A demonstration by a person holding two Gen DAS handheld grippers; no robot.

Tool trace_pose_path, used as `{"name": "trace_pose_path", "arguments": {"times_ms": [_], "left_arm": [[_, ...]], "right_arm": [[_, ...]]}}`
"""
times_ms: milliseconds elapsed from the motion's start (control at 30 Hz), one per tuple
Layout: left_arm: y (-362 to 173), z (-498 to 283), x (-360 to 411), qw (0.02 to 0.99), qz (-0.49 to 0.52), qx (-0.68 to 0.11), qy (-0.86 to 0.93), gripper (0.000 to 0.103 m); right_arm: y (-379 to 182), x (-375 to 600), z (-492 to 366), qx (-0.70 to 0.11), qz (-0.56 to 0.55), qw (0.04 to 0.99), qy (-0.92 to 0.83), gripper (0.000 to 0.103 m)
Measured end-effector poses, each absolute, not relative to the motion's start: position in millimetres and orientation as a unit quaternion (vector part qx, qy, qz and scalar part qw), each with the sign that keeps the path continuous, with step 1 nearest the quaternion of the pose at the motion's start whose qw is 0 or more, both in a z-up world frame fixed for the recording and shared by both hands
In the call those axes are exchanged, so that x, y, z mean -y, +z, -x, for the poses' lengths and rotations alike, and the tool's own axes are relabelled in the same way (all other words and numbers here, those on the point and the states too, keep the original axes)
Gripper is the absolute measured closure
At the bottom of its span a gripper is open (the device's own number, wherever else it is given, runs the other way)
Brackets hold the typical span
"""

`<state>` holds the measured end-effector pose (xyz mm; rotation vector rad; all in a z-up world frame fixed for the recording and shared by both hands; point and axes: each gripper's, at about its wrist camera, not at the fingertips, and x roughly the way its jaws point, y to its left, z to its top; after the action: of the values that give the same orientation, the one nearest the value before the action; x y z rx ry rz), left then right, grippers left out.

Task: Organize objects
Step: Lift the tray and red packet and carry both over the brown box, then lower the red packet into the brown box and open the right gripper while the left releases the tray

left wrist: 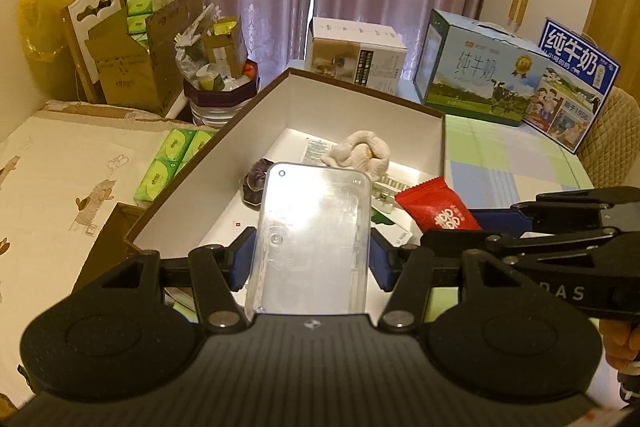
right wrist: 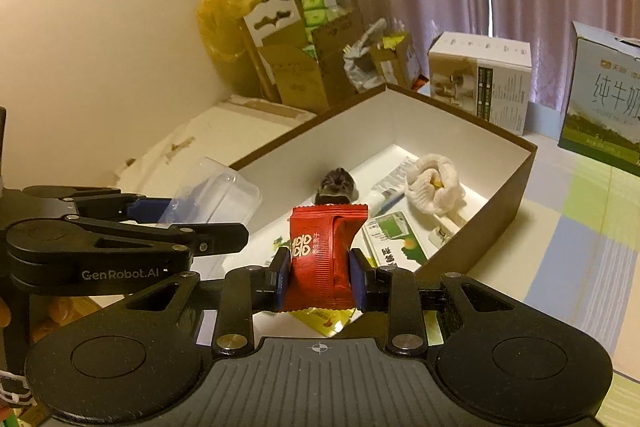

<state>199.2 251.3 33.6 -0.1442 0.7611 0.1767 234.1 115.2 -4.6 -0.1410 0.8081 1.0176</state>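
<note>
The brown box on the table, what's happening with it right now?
A person is tidying small things into the open brown box, holding a pair of tongs in each hand. The left tongs are shut on a clear plastic case, and the right tongs are shut on a red snack packet. Both are held above the near end of the box. Already lying inside are a knotted white cloth, a dark scrunchie, a tube and some leaflets.
</note>
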Motion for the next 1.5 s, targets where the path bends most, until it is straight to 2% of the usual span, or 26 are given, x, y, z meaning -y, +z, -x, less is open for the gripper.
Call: {"name": "trace_pose_path", "arguments": {"times_ms": [600,1233,1333,1400,1500], "left_arm": [[4,-235,-282,0.908,0.082,-0.405,0.067,0.050],[-8,-249,-279,0.900,0.090,-0.423,0.044,0.050],[-10,-249,-277,0.900,0.089,-0.425,0.040,0.046],[-10,-249,-277,0.900,0.088,-0.424,0.043,0.036],[-9,-248,-279,0.901,0.090,-0.422,0.043,0.035]], "right_arm": [[-44,-159,-252,-0.404,0.137,0.786,0.447,0.075],[-40,-149,-266,-0.394,0.124,0.807,0.422,0.074],[-39,-148,-265,-0.394,0.123,0.809,0.419,0.074],[-39,-147,-264,-0.394,0.122,0.809,0.417,0.074],[-37,-146,-262,-0.394,0.121,0.811,0.416,0.074]]}}
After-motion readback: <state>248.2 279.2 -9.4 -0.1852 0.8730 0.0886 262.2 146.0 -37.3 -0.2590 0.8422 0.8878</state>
